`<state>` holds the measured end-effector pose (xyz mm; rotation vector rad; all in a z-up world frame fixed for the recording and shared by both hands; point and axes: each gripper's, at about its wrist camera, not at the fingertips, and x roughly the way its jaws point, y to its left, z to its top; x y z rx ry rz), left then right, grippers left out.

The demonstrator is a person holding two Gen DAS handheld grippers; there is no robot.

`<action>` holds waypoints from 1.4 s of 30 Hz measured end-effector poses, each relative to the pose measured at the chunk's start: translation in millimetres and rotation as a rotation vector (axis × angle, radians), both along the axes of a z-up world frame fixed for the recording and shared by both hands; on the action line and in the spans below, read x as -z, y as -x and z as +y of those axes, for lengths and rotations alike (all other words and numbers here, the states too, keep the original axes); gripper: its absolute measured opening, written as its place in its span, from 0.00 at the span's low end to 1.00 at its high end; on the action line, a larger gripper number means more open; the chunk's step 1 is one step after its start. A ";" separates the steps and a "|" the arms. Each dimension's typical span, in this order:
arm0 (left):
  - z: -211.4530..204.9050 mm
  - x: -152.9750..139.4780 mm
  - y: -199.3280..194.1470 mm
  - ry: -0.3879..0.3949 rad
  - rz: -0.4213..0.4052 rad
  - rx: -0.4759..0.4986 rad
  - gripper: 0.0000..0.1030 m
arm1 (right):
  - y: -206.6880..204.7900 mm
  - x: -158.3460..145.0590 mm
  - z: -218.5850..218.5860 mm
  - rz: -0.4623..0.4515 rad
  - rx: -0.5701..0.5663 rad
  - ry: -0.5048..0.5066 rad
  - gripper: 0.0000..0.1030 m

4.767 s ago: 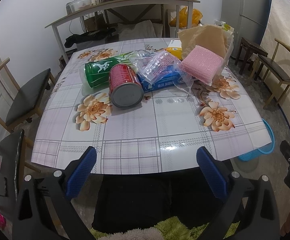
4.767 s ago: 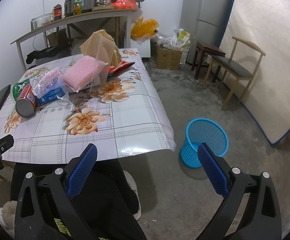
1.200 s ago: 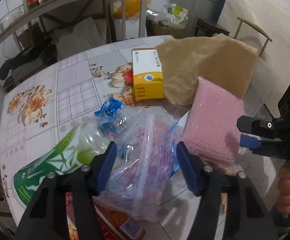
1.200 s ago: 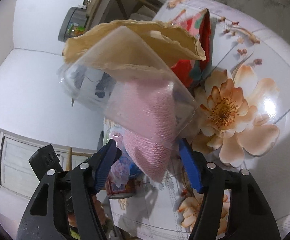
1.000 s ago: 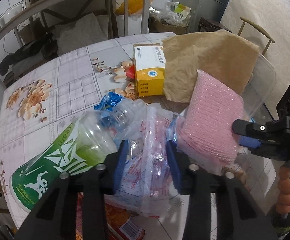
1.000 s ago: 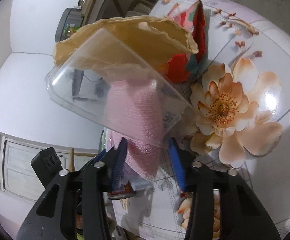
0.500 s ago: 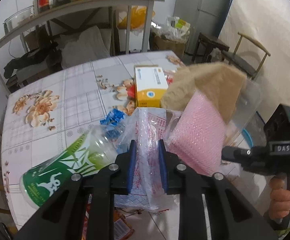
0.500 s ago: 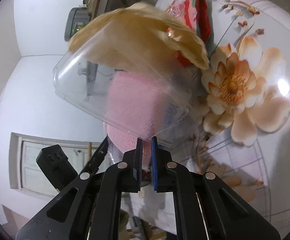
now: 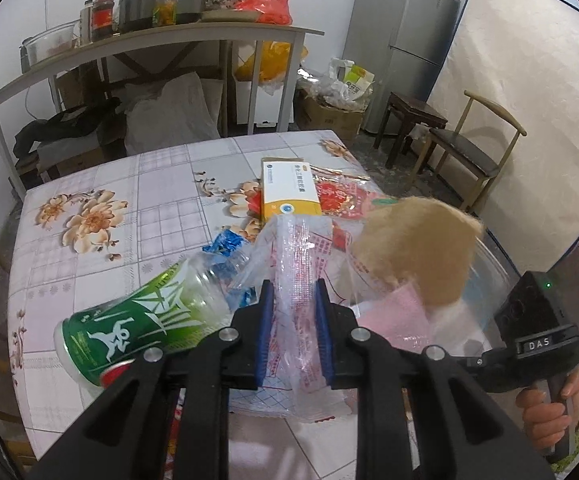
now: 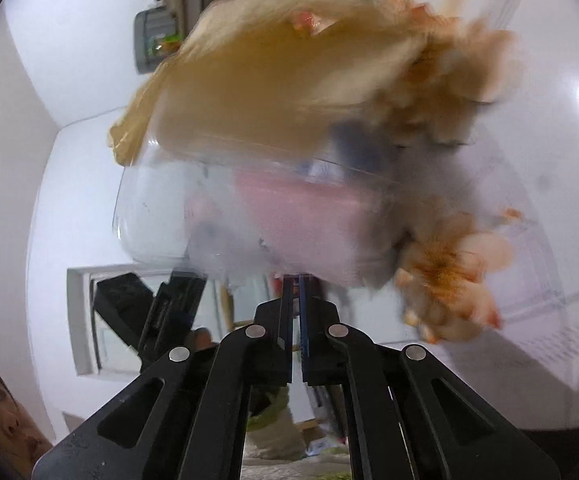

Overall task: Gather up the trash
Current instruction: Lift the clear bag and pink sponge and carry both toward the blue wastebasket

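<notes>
My left gripper (image 9: 292,312) is shut on a clear plastic bag with red print (image 9: 301,276) and holds it above the flowered table (image 9: 161,196). My right gripper (image 10: 296,312) is shut on the edge of a clear plastic container (image 10: 249,208) that holds a pink sponge (image 10: 309,220) and a brown paper (image 10: 257,80); the view is blurred and tilted. In the left wrist view the container (image 9: 485,280), brown paper (image 9: 417,256) and pink sponge (image 9: 393,320) hang to the right of the bag. A green bottle (image 9: 141,320) lies on its side on the table.
A yellow and white box (image 9: 289,192) and a red printed wrapper (image 9: 337,196) lie on the table beyond the bag. A blue wrapper (image 9: 225,242) lies by the bottle neck. A shelf table (image 9: 149,48), a fridge (image 9: 405,40) and wooden chairs (image 9: 473,148) stand behind.
Both grippers closed, the left on the plastic bag and the right on the clear container. Both have lifted their loads, and the right gripper has tilted the container.
</notes>
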<state>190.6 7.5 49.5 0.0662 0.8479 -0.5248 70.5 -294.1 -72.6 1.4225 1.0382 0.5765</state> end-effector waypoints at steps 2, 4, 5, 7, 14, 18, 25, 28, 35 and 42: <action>-1.5 2.5 3.0 0.002 0.005 0.003 0.19 | 8.0 0.8 -10.5 0.020 0.021 0.027 0.15; -2.3 6.0 6.3 0.010 0.016 0.007 0.19 | 17.3 -7.0 -23.9 0.013 0.050 0.088 0.22; -2.6 7.4 7.7 0.012 0.020 0.008 0.19 | 18.7 -9.2 -26.1 0.004 0.059 0.117 0.25; -3.8 10.7 10.8 0.014 0.026 0.008 0.19 | 25.5 -28.5 -34.3 -0.030 0.080 0.182 0.27; 3.6 13.5 17.1 0.011 0.017 -0.019 0.19 | 16.9 -71.9 12.9 -0.195 -0.027 0.539 0.57; 15.2 11.0 17.8 0.023 0.011 -0.043 0.19 | 6.7 -59.6 53.3 -0.210 -0.154 0.631 0.65; 32.1 7.7 27.5 0.040 0.013 -0.069 0.19 | -15.8 -38.8 94.7 -0.178 -0.245 0.785 0.65; 38.6 6.9 31.0 0.050 0.015 -0.078 0.19 | -20.6 -44.0 112.7 -0.185 -0.260 0.848 0.76; 44.6 4.5 33.6 0.072 0.010 -0.090 0.19 | -18.2 -45.8 165.9 -0.230 -0.303 1.064 0.85; 48.3 2.8 37.3 0.075 0.001 -0.095 0.19 | -7.8 -35.5 184.0 -0.290 -0.369 1.235 0.76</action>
